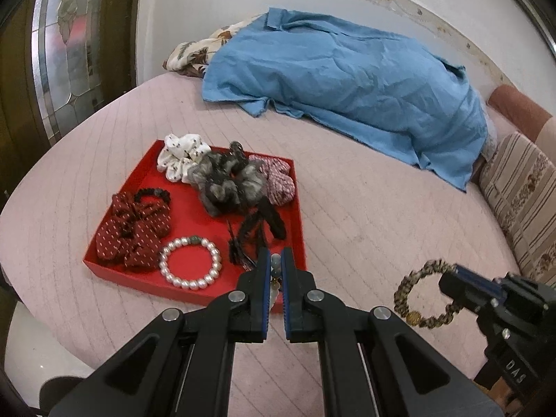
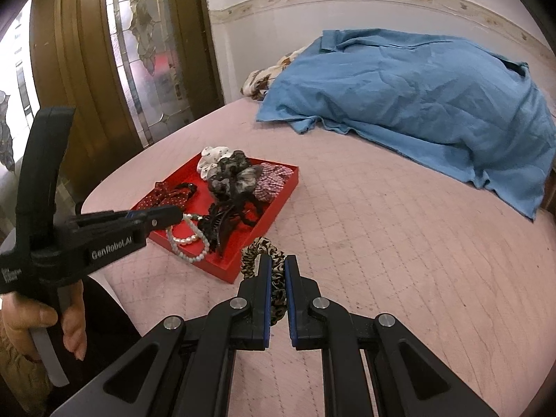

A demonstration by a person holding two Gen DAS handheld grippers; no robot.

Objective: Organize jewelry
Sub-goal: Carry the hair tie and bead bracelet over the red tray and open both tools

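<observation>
Left hand-held gripper [image 1: 276,260] clamped on what seems a beaded bracelet [image 1: 275,263], right hand-held gripper [image 2: 278,271] pinching leopard scrunchie [image 2: 274,278], both bound for red tray [image 1: 299,208].

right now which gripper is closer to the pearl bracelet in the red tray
Left. The left gripper hangs over the tray's near edge, just beside the pearl bracelet, shut on a small beaded piece. The right gripper is off the red tray, holding a leopard-print scrunchie.
</observation>
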